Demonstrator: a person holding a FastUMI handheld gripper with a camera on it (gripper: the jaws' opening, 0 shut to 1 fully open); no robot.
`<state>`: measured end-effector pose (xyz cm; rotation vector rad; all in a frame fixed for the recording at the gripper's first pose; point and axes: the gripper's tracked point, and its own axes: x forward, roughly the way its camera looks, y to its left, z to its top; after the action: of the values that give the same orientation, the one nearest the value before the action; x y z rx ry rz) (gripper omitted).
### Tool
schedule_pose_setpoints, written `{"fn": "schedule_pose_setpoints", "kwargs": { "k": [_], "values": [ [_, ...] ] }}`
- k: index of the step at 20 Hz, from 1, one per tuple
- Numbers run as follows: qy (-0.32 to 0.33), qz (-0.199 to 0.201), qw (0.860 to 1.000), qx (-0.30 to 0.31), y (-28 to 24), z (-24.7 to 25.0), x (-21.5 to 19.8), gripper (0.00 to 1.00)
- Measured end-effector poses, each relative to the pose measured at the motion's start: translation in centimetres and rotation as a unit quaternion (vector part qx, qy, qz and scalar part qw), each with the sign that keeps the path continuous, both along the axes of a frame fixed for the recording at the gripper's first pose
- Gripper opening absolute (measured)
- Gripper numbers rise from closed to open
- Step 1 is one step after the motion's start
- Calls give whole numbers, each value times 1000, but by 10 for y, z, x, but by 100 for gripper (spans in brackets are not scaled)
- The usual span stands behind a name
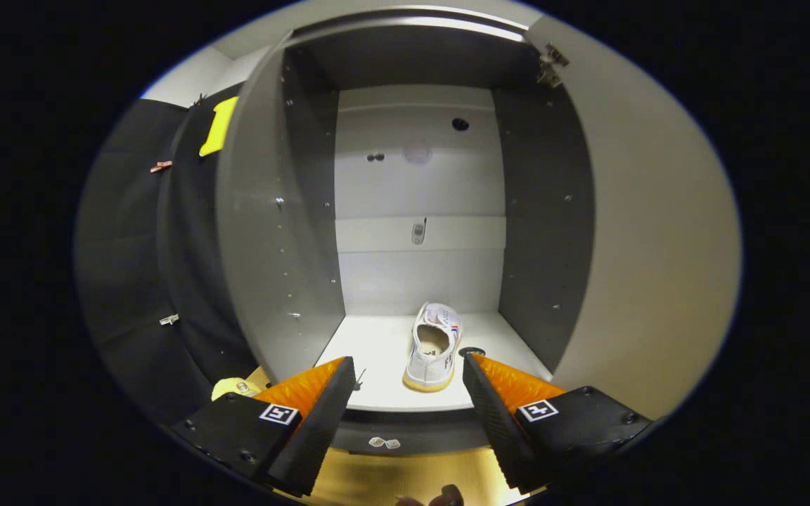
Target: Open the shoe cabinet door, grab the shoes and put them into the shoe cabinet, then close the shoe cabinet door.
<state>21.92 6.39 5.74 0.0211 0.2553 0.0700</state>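
The grey shoe cabinet (pixel 271 232) stands open just ahead of me, its door (pixel 658 246) swung wide to the right. One white shoe (pixel 434 346) with a tan sole sits on the cabinet's pale bottom shelf (pixel 370 351), heel toward me. My gripper (pixel 408 369) is open in front of the shelf's front edge, nothing between its fingers. The shoe lies just beyond the fingertips, closer to the right finger (pixel 489 400) and apart from it.
A hinge (pixel 551 65) sits at the door's top corner. Left of the cabinet hangs the black booth wall (pixel 138 267). A yellowish object (pixel 235 387) lies low beside the left finger. The wooden floor (pixel 391 478) is below me, with a person's fingertips (pixel 440 497) at its near edge.
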Motion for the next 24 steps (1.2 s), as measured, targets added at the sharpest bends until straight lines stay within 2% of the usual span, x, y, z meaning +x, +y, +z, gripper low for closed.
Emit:
{"fn": "schedule_pose_setpoints", "kwargs": {
  "k": [4, 10, 15, 18, 24],
  "values": [
    [-23, 12, 1000, 4, 0, 40, -77, 97],
    [-61, 21, 997, 33, -29, 91, -178, 98],
    [-76, 34, 996, 42, -68, 117, -236, 98],
    [-89, 29, 994, 50, -111, 131, -265, 98],
    [-92, 11, 996, 18, -211, 131, -298, 97]
  ]
}}
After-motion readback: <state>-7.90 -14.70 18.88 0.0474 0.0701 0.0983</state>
